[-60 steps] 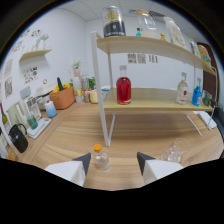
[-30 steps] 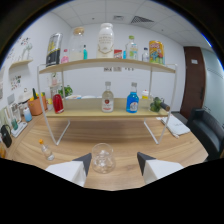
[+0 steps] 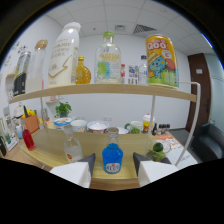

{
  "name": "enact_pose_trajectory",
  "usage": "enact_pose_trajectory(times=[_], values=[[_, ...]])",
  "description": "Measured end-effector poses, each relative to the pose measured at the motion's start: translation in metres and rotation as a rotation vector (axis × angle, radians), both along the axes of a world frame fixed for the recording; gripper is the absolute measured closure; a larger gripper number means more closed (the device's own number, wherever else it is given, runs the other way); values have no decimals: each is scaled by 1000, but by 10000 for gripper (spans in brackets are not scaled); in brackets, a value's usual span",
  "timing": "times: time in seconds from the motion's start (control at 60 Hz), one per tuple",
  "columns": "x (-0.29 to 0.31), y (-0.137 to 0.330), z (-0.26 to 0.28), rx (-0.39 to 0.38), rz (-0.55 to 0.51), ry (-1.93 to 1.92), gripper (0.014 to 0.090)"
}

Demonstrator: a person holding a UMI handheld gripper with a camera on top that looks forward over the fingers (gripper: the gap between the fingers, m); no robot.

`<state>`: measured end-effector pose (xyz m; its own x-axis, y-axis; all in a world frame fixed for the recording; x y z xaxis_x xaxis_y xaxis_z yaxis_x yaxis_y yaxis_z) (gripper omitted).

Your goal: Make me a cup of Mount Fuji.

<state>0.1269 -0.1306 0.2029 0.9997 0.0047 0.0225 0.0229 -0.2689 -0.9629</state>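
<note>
Tool [image 3: 114, 167] fingers stand apart at the bottom centre of the frame, with the blue bottle [image 3: 112, 159] upright on the lower shelf [image 3: 50, 150] in the gap between them, room showing at either side. It has a rounded blue body, pale neck and a label; a clear bottle [image 3: 72, 148] stands just left, limes [image 3: 157, 149] right, and the upper shelf [image 3: 107, 90] edge runs well above.

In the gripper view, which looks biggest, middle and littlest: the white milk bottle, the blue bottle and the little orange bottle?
1. White milk bottle, top shelf.
2. Blue bottle, between the open gripper fingers; it sits much closer to the camera, so its true size is unsure.
3. Orange bottle, beside the milk bottle.
</note>
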Motion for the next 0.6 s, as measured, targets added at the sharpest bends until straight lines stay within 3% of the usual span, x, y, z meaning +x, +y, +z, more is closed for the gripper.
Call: enact_pose_trajectory(times=[0.233, 0.6], values=[[-5, 22, -17, -35, 28, -8, 674], [-1, 0, 6, -15, 9, 32, 690]])
